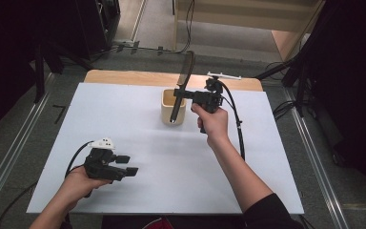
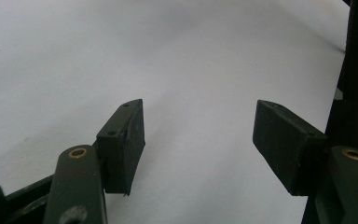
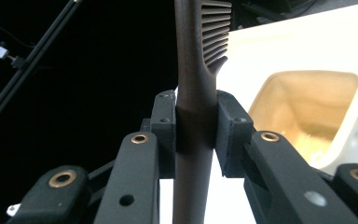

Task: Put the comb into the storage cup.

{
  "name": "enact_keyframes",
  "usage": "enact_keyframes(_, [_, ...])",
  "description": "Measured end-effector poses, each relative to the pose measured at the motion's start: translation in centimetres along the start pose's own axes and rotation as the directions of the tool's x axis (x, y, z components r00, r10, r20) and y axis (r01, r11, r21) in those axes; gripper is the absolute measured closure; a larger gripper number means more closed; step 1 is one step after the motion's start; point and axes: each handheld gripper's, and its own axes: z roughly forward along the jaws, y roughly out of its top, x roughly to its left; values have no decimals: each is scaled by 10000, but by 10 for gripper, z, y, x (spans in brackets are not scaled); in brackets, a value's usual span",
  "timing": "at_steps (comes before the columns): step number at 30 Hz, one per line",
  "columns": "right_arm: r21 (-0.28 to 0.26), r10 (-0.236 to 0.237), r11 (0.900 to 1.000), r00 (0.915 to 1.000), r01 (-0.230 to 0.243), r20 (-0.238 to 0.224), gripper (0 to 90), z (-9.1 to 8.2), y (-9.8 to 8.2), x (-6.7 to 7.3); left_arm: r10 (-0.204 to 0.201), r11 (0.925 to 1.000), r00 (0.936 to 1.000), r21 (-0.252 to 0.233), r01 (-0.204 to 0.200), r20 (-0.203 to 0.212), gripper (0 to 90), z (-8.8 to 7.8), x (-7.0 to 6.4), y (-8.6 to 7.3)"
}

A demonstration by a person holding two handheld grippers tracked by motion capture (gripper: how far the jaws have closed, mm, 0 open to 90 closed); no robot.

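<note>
The right gripper (image 1: 180,93) has its pads clenched on the handle of a dark comb (image 1: 183,85), a long matte plastic one with a smooth rounded handle and a row of fine straight teeth up top. In the right gripper view the handle (image 3: 195,135) sits squarely between the two black blocky pads, and the teeth are cut off at the top edge, so I can't tell how long the comb really is there.

The comb stands nearly upright, with its lower end down at the cup (image 1: 166,109). The cup is a squarish cream thing with rounded corners, glossy like ceramic or plastic, and warmer yellow inside. From the high view I can't make out whether the comb's tip is inside the cup or just in front of its wall; the dark handle runs across the cup's front.

The left gripper (image 1: 127,165) is well away from the cup, near the desk's front-left corner, jaws spread apart with nothing between them. Its ribbed rubbery pads (image 2: 122,144) hang over the plain white sheet covering the desk (image 1: 124,119). A strip of bare light wood shows behind the cup.
</note>
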Motion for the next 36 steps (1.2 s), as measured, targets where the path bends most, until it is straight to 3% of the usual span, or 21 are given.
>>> enact_keyframes(20, [-451,-328,9983,9970,361,704,700,11,33,-6,-6,10000,10000,64,6,80,355,1,1,-1])
enact_keyframes(28, [-520,-614,9964,9922,673,1086,699,16,50,-7,4,10000,10000,95,-4,54,355,2,1,0])
enact_keyframes(32, [-752,-519,9953,9912,614,1222,700,19,53,-9,0,10000,10000,27,-1,70,355,2,0,0])
enact_keyframes(36, [-726,-703,9939,9842,830,1627,700,26,53,-13,17,10000,10000,52,-17,77,356,2,0,0])
